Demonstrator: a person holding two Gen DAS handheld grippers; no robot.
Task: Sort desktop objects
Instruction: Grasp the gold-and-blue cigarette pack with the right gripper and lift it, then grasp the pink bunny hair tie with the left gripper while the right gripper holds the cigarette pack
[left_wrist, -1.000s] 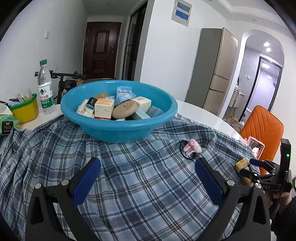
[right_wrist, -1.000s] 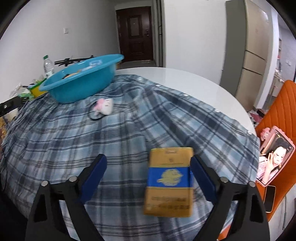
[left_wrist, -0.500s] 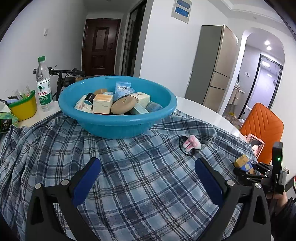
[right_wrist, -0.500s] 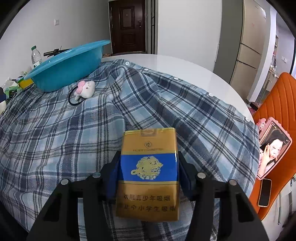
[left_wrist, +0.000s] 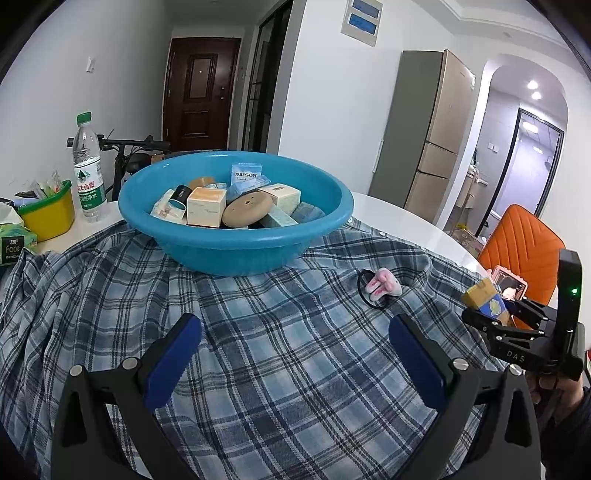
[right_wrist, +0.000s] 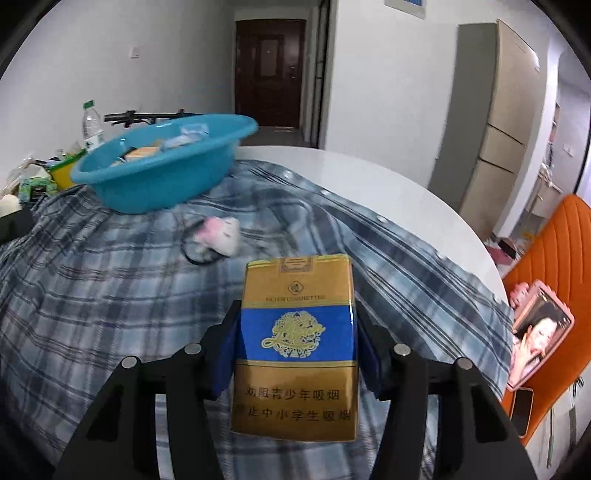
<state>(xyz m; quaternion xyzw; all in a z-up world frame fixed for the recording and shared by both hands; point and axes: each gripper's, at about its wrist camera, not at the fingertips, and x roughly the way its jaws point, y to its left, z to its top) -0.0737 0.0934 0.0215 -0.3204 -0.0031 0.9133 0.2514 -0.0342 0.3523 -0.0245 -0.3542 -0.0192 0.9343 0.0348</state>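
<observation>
- Since a second ago my right gripper (right_wrist: 295, 332) has gone from spread wide around the cigarette pack (right_wrist: 295, 343) to clamped on its two sides, and the pack has come up off the plaid cloth (right_wrist: 92, 295).
- The pack stands upright between the blue pads, gold with a blue band (the dragon emblem faces my right camera).
- From my left camera the same pack (left_wrist: 484, 299) shows small at the far right, pinched in the right gripper (left_wrist: 495, 314) above the cloth's edge.
- My left gripper (left_wrist: 295, 354) is spread wide and holds nothing, hovering over the plaid cloth (left_wrist: 258, 350).
- The blue basin (left_wrist: 236, 236) sits on the cloth ahead of it, filled with small boxes.
- A pink plush toy (left_wrist: 384, 286) with a black loop lies on the cloth, near the basin and between it and the pack.
- A water bottle (left_wrist: 86, 166) and a yellow tub (left_wrist: 50, 214) stand beside the basin.
</observation>
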